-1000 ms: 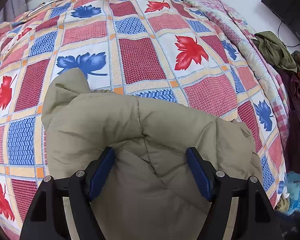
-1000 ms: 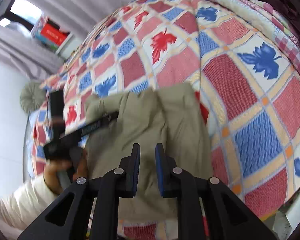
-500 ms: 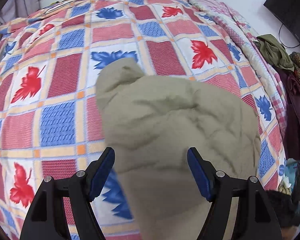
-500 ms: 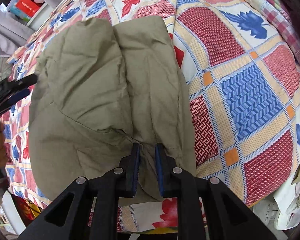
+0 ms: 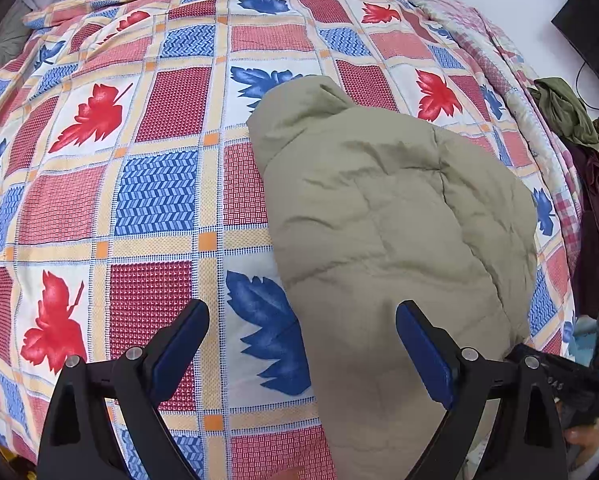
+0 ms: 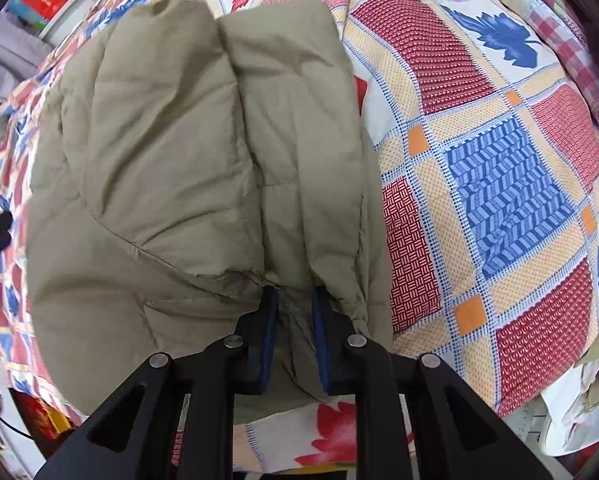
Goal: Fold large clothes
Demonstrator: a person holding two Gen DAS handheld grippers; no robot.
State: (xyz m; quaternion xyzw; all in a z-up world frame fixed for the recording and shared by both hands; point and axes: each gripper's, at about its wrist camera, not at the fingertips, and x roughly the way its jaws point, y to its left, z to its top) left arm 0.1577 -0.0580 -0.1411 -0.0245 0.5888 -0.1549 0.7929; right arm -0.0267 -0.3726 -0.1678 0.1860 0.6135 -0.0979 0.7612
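Now the left claw (image 5: 301, 346) is hanging wide and empty, w/ its view sliding off the khaki padded jacket (image 5: 395, 232) toward its left edge, vs. sitting over the middle 1 s ago. Right claw (image 6: 293, 300) is pinching the jacket hem, jaws narrow. Jacket's lying folded on the bed quilt (image 5: 155, 196); prob. smoothing or the next fold coming.

— What do the tools look like?
— The left gripper (image 5: 302, 344) has black angular arms, silver round screws and blue pads (image 5: 421, 350).
— And the other?
— The right gripper (image 6: 293, 336) is the same: black frame, silver screws, blue pads (image 6: 268, 336).
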